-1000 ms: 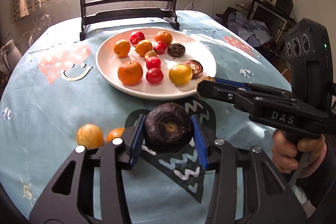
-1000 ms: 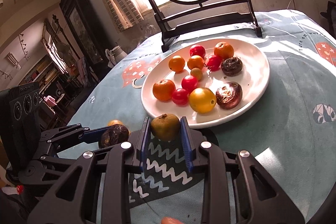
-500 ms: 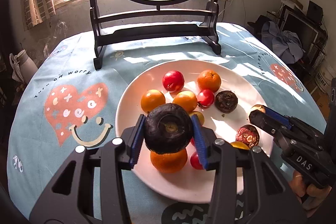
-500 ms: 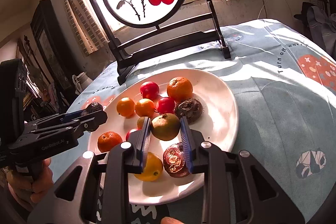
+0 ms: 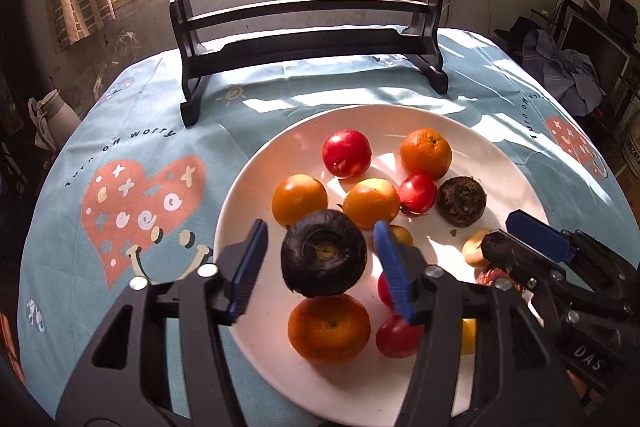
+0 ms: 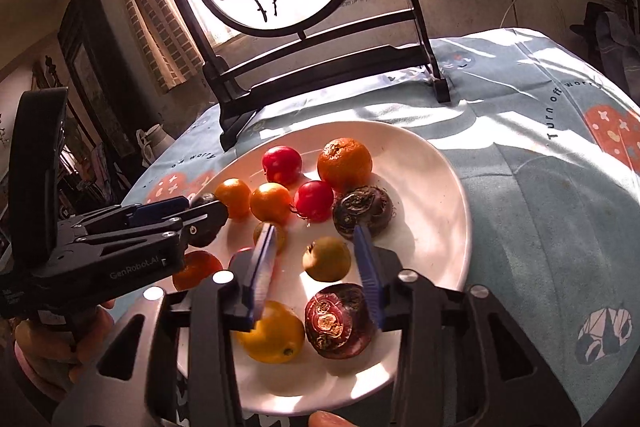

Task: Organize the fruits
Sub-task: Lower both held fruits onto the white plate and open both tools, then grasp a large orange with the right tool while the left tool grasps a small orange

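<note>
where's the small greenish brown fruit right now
In the right wrist view the greenish brown fruit lies on the white plate, between the open fingers of the right gripper, touching neither, with a dark purple fruit just in front of it.

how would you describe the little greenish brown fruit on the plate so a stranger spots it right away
Start at the big white round plate on the blue tablecloth, in front of the round painted screen. Near its middle, between the open blue pads of the right tool, lies the small olive-brown round fruit. It is the only dull greenish one among oranges, red fruits and dark purple ones.
</note>
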`<state>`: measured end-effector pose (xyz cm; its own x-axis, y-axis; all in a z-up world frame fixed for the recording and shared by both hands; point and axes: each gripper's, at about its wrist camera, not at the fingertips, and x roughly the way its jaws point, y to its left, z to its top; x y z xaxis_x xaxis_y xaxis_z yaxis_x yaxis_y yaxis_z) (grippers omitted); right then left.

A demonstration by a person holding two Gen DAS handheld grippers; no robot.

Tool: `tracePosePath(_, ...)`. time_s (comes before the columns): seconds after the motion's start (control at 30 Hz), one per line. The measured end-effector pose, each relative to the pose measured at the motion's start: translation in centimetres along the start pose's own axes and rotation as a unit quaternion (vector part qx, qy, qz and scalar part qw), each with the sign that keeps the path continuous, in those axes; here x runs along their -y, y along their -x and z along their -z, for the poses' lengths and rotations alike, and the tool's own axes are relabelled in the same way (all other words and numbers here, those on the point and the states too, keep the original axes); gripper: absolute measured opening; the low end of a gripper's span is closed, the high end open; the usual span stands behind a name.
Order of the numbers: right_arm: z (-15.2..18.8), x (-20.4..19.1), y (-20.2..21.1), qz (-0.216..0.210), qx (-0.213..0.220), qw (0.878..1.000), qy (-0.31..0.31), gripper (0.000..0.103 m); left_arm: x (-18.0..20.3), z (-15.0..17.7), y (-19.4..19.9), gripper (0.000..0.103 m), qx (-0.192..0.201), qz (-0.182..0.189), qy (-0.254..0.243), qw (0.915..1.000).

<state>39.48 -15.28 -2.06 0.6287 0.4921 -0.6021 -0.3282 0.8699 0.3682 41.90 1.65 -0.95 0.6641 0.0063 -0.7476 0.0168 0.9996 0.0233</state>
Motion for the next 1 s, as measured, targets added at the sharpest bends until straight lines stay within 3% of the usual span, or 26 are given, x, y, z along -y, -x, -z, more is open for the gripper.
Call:
tracePosePath(0.23,0.4,-2.5,3.8,-0.029,0.021,0.999,0.02,0.063,-0.9,1.3,7.8,0.096,0.073,-0.028,-0.012,0.9969)
tracePosePath(0.47,4.5,-7.2,6.5,-0.046,-0.004,0.995,0.084,0.065,-4.3,7.4,13.5,0.101,0.109,-0.051,0.029,0.9923)
tracePosePath(0.6,7.6,-9.8,6.9,-0.068,-0.047,0.989,0.123,0.07,-6.6,10.7,13.6,0.101,0.119,-0.064,0.056,0.9891)
tracePosePath(0.67,9.1,-10.9,6.3,-0.079,-0.079,0.983,0.143,0.071,-8.1,12.0,12.8,0.101,0.122,-0.1,0.089,0.9834)
tracePosePath(0.73,10.3,-12.1,5.7,-0.082,-0.1,0.977,0.17,0.072,-9.2,12.2,11.9,0.101,0.101,-0.135,0.107,0.9799)
tracePosePath(0.83,11.4,-13.8,5.1,-0.057,-0.096,0.966,0.233,0.073,-10.8,12.2,11.9,0.101,0.089,-0.125,0.142,0.978)
tracePosePath(0.87,11.6,-14.2,4.9,-0.05,-0.096,0.963,0.246,0.074,-11.2,12.3,12.2,0.101,0.094,-0.124,0.152,0.9761)
tracePosePath(0.9,11.7,-14.3,4.7,-0.047,-0.098,0.962,0.251,0.094,-11.5,12.3,12.5,0.101,0.1,-0.127,0.156,0.9743)
tracePosePath(0.93,11.8,-14.3,4.4,-0.049,-0.1,0.962,0.249,0.102,-11.6,12.3,12.7,0.101,0.103,-0.134,0.159,0.9728)
tracePosePath(1.0,11.7,-14.2,4.1,-0.072,-0.103,0.963,0.236,0.102,-11.8,12.3,12.7,0.101,0.1,-0.145,0.157,0.9717)
